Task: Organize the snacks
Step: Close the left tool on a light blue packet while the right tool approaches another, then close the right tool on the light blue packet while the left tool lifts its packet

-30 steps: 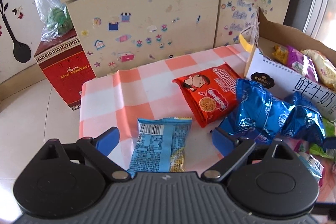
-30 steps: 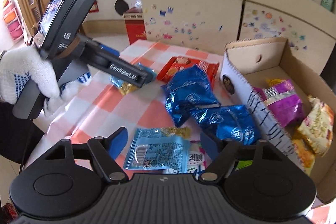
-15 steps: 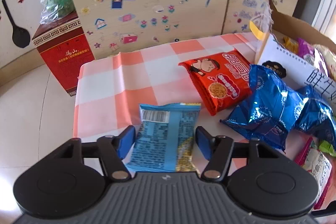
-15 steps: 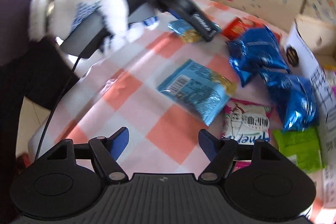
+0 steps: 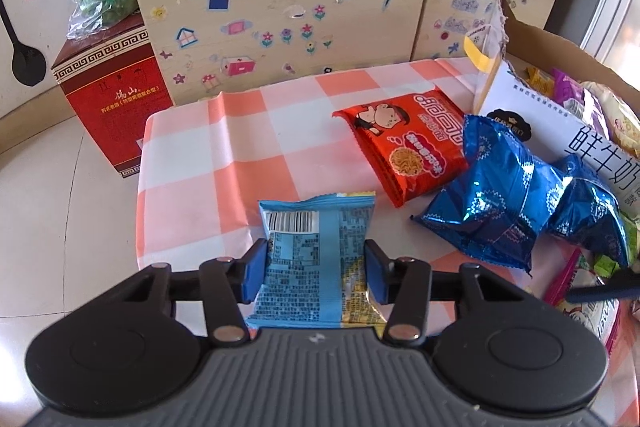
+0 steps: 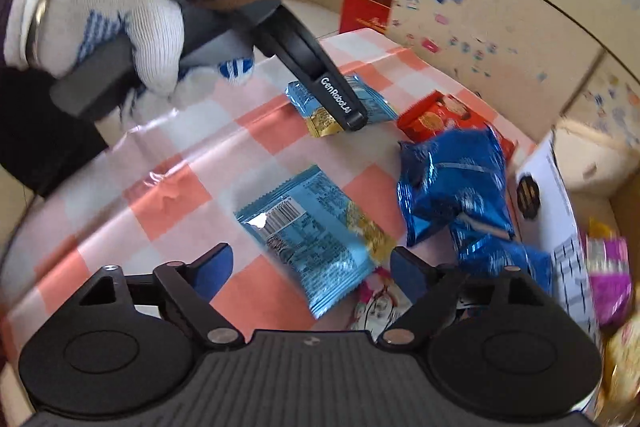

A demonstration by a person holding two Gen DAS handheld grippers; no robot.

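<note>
A low desk [image 5: 240, 131] covered in an orange-and-white checked cloth holds a scatter of snack packets, seen from two handheld claws. The left claw [image 5: 316, 269] is clenched on a light blue snack packet [image 5: 316, 247], one blue pad pressed against each long edge, barcode side up, near the front edge of the desk. Beyond it to the right lies a red noodle packet [image 5: 404, 143], and just beside that two shiny dark blue bags [image 5: 500, 203] rest against the white side of a cardboard box [image 5: 552, 131] at the right, which contains purple and yellow snack bags. From the right-hand view, a white-gloved hand [image 6: 116, 27] grips the left tool, whose tip sits on its packet. The right claw [image 6: 310, 269] is released, fingers spread wide, above a second light blue packet [image 6: 316, 227] lying flat on the cloth without touching it. A pink-and-white packet [image 6: 380, 303] lies partly under that one. A red carton [image 5: 112, 99] stands on the floor behind the desk, beside a sticker-covered cabinet [image 5: 288, 7].
</note>
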